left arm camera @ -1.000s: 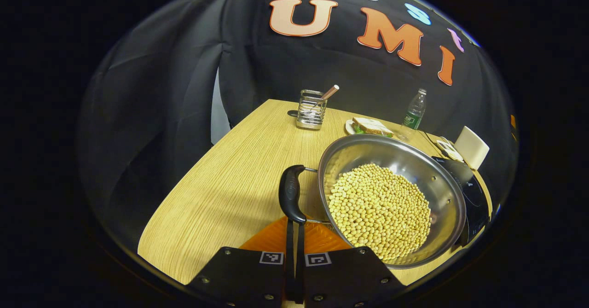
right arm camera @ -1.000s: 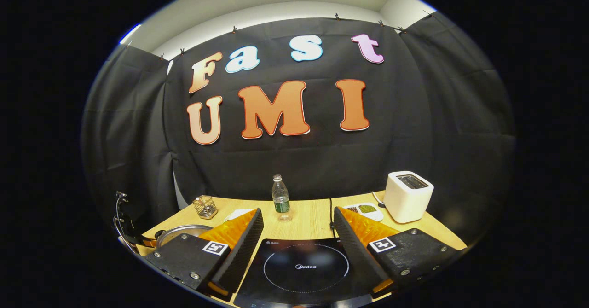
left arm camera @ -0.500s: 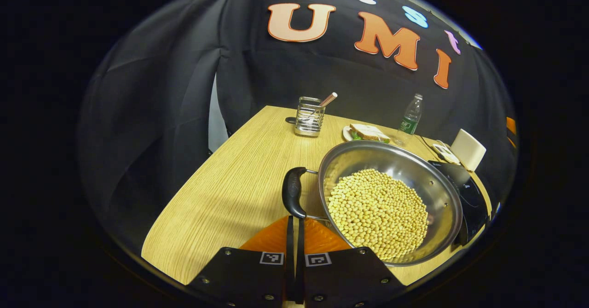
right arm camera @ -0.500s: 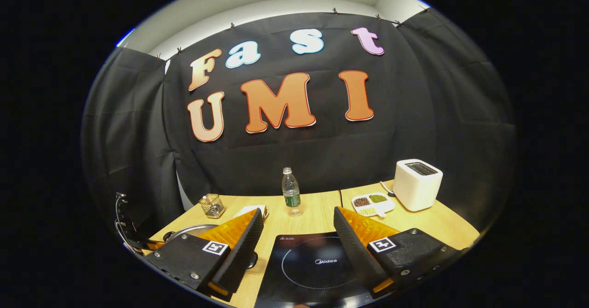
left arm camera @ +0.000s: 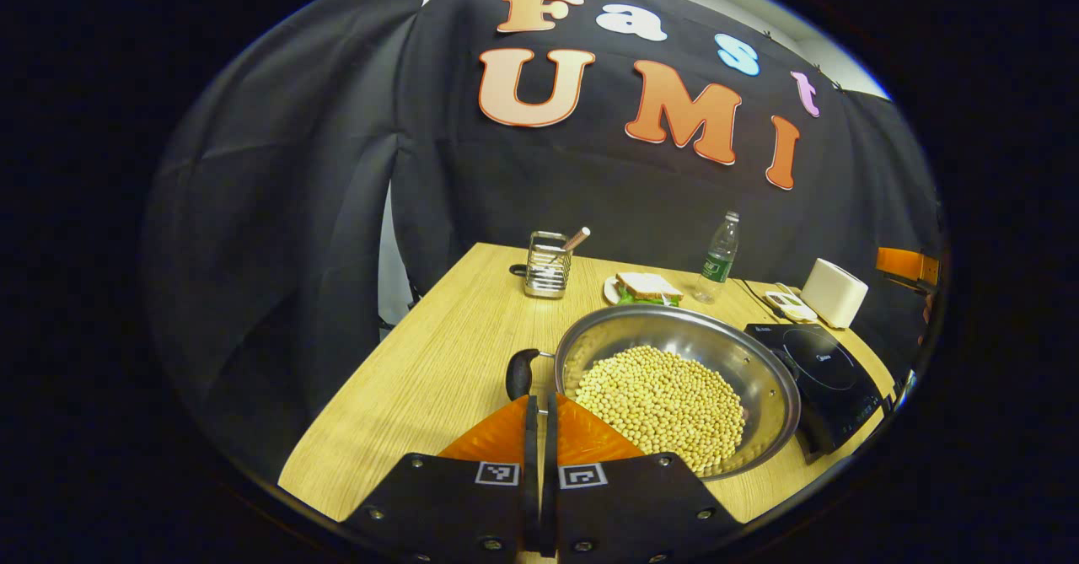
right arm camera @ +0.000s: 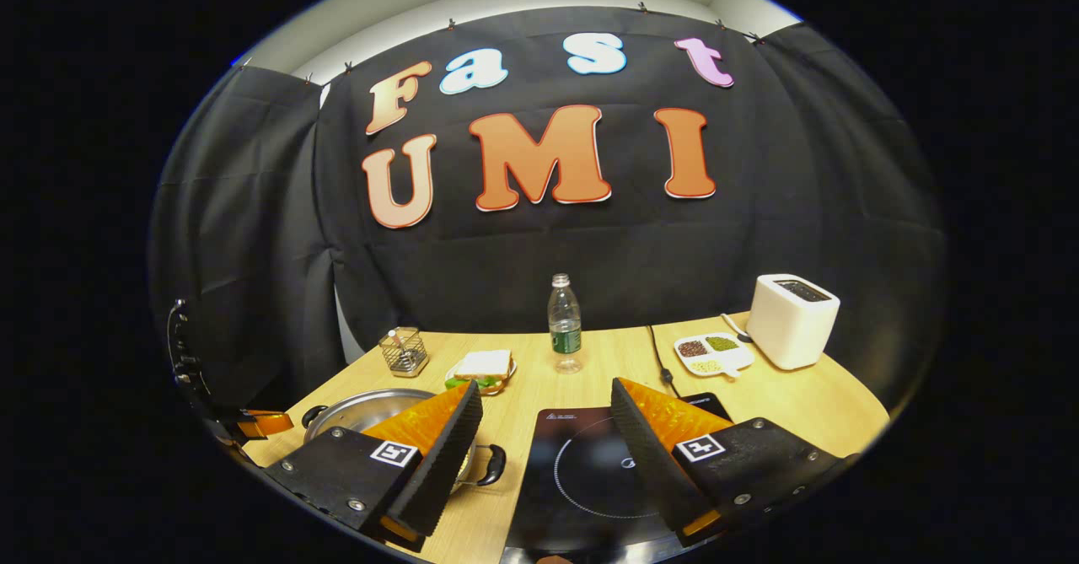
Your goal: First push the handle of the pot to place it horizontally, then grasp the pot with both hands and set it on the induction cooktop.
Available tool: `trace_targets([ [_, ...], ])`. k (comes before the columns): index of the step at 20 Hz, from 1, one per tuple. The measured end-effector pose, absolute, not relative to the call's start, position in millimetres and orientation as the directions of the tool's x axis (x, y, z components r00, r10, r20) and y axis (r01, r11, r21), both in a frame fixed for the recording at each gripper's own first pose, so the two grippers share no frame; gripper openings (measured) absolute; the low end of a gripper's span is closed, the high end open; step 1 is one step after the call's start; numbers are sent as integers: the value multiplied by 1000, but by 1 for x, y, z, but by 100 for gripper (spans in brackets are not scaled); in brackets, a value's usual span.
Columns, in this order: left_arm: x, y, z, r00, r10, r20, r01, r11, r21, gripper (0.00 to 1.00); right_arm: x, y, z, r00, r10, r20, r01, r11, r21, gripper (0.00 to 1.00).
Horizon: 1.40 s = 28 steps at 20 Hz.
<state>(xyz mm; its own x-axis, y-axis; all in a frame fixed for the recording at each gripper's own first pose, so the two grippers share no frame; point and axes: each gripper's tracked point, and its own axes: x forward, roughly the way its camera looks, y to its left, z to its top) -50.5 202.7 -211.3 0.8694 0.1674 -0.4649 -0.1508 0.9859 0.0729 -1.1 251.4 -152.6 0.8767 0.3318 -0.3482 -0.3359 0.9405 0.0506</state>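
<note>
Left gripper (left arm camera: pixel 539 416), jaws together and empty, has drawn back: the pot (left arm camera: pixel 674 395) of beans looks farther off than a second ago, near handle (left arm camera: pixel 521 373) just beyond the tips. Right gripper (right arm camera: pixel 544 437), jaws apart, has also backed away above the induction cooktop (right arm camera: pixel 603 471). Pot sits on the tabletop (left arm camera: pixel 438 370) just beside the cooktop (not yet on it). Push seems finished; the two-handed grasp likely comes next.

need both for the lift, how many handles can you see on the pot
2: one black handle on the pot's left side, just ahead of the shut left gripper; the other handle faces the cooktop.
</note>
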Motion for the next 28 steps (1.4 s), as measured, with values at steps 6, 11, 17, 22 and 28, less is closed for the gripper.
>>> trace_targets([
  [6,-29,185,-212,883,103,-459,-84,995,61,5,-3,279,-199,849,310,-428,-341,940,3,96],
  [11,-16,186,-220,882,95,-462,-80,995,52,39,-4,293,-243,810,282,-514,-336,942,-13,96],
  [17,-5,197,-238,864,104,-492,-93,995,48,75,-8,312,-292,747,251,-616,-346,938,-37,96],
  [22,2,205,-239,866,123,-485,-105,992,63,74,-8,320,-322,703,235,-671,-351,936,-40,96],
  [28,-4,206,-241,858,116,-501,-96,993,67,75,-5,324,-327,698,237,-676,-345,938,-27,95],
])
